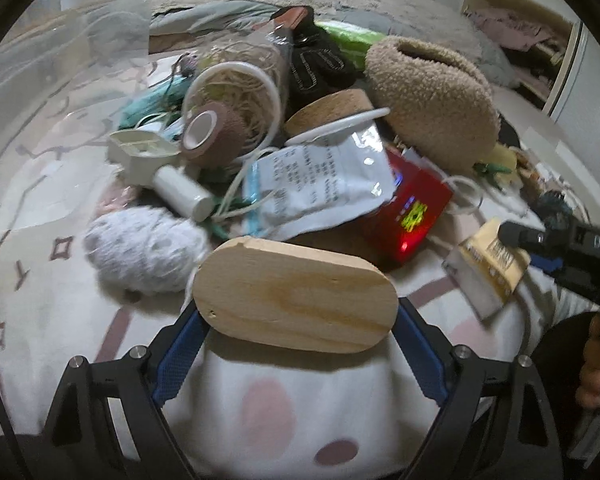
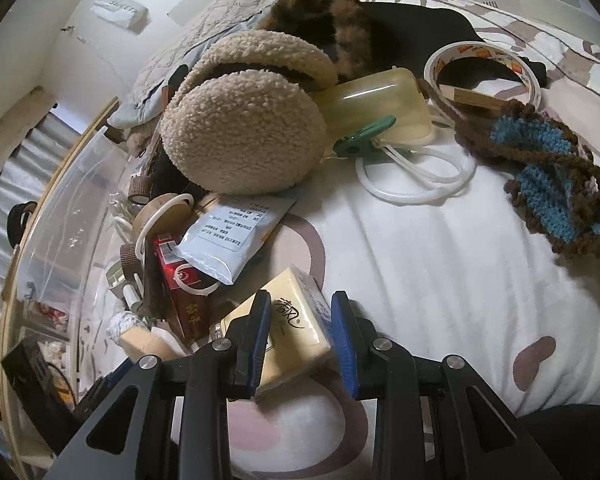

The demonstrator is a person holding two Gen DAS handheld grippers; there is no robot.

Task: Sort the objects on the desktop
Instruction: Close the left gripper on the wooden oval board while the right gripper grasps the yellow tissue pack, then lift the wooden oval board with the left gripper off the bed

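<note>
A pale oval wooden block (image 1: pixel 296 292) lies crosswise between the blue pads of my left gripper (image 1: pixel 300 310), which is shut on its two ends just above the patterned bedspread (image 1: pixel 260 408). My right gripper (image 2: pixel 300 300) is shut on a yellow pack of tissues (image 2: pixel 296 320). The left wrist view shows that pack (image 1: pixel 490 266) at the right, held by the black right gripper (image 1: pixel 516 236). Behind both lies the pile: beige fleece earmuffs (image 2: pixel 244 136), a white printed pouch (image 1: pixel 324 188), a red box (image 1: pixel 412 216), a brown tape roll (image 1: pixel 210 136) and a white handheld fan (image 1: pixel 156 160).
A clear plastic bin (image 1: pixel 60 40) stands at the far left of the pile. A fluffy white pouch (image 1: pixel 144 248) lies by the block. On the right are white tubing (image 2: pixel 416 184), a tape ring (image 2: pixel 484 68), a yellowish case (image 2: pixel 380 108) and brown-and-blue knitting (image 2: pixel 556 196).
</note>
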